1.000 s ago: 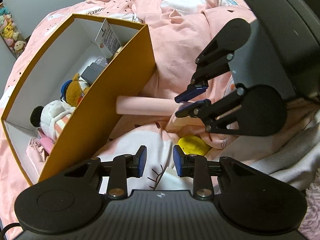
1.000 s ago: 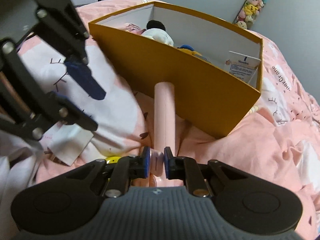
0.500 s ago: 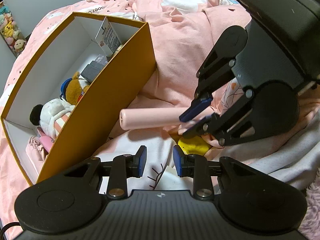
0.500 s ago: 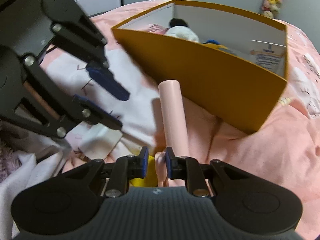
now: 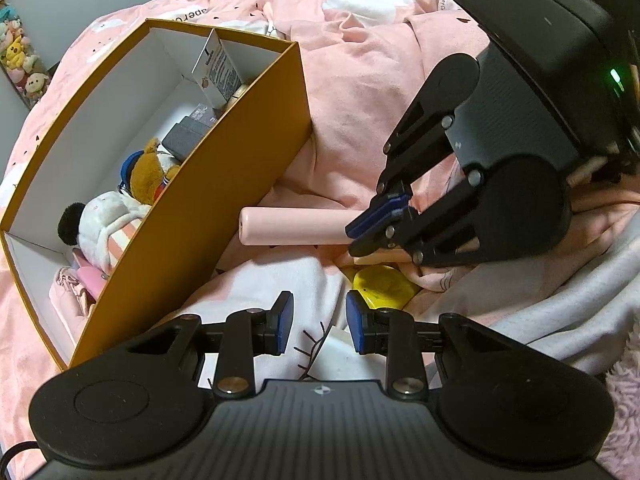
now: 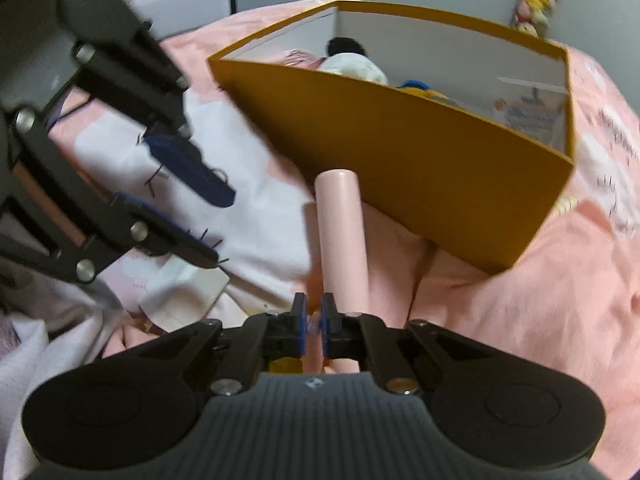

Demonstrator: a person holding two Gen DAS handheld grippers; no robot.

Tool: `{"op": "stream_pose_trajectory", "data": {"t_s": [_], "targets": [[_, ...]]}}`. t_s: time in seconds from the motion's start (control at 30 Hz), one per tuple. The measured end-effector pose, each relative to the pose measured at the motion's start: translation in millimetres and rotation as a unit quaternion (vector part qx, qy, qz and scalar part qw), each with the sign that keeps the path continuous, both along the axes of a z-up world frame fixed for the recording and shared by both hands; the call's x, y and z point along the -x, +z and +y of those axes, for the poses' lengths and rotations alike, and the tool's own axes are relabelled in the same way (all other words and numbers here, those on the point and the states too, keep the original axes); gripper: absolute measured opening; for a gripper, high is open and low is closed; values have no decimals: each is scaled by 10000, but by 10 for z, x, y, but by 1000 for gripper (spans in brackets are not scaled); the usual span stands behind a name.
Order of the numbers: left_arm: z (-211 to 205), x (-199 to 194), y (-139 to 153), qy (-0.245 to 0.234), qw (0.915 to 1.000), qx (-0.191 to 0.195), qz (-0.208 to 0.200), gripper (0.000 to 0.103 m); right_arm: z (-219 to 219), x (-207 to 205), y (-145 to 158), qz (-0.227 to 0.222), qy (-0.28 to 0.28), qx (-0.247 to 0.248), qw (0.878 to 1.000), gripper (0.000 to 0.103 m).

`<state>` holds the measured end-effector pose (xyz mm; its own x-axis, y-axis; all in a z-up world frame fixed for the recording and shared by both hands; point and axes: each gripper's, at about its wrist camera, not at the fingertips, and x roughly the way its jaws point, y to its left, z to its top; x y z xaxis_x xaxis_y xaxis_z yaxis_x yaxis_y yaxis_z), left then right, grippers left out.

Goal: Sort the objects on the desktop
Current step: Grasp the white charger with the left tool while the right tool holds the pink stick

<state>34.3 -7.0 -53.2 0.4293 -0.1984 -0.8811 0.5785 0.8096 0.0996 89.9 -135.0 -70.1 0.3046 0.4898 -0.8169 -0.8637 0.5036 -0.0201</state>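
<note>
- The box (image 5: 208,216) looks like stiff card: matt mustard outside, plain matt white inside.
- Just beside the box, the pink tube (image 5: 296,226) is smooth plastic with a soft sheen.
- Under the box, the bedspread (image 5: 360,92) is soft, matt, rumpled pink cloth.
- Inside the box, the plush toys (image 5: 120,208) are fuzzy fabric.
- At the box's far end, a printed packet (image 5: 216,70) looks papery.
- Both grippers are matt black plastic with shiny metal pins.

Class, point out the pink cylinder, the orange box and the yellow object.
pink cylinder (image 5: 292,226): left wrist view, middle of its side.
orange box (image 5: 224,184): left wrist view, near outer wall.
yellow object (image 5: 386,286): left wrist view, its exposed top.
</note>
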Motion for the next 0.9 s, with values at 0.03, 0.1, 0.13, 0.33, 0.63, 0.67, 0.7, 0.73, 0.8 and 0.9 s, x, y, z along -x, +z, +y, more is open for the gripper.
{"op": "stream_pose_trajectory", "data": {"t_s": [0.03, 0.1, 0.13, 0.33, 0.63, 0.67, 0.7, 0.73, 0.8, 0.9], "targets": [[3, 3, -1, -2, 10000, 12, 24, 33, -22, -21, 4, 67, -46, -45, 10000, 7], [15, 3, -5, -3, 10000, 11, 77, 33, -44, -49, 13, 160, -70, -91, 9998, 7], [23, 3, -9, 9, 10000, 1, 99, 33, -40, -58, 22, 180, -61, -95, 9998, 7], [98, -8, 1, 110, 9997, 48, 202, 33, -150, -10, 66, 148, 70, -22, 9999, 18], [323, -53, 52, 543, 9949, 402, 743, 37, -115, -32, -65, 158, 146, 219, 9995, 24], [356, -60, 61, 627, 9938, 440, 809, 38, -119, -38, -68, 174, 130, 205, 9996, 24], [384, -68, 68, 708, 9924, 485, 878, 38, -117, -49, -68, 194, 111, 188, 9996, 24], [412, -78, 75, 793, 9905, 548, 978, 39, -113, -62, -71, 207, 84, 176, 9996, 24], [462, -100, 77, 973, 9845, 726, 1268, 41, -114, -90, -79, 217, -8, 162, 9996, 22], [523, -130, 45, 1316, 9712, 1051, 1685, 48, -126, -114, -87, 240, -87, 135, 9996, 17]]}}
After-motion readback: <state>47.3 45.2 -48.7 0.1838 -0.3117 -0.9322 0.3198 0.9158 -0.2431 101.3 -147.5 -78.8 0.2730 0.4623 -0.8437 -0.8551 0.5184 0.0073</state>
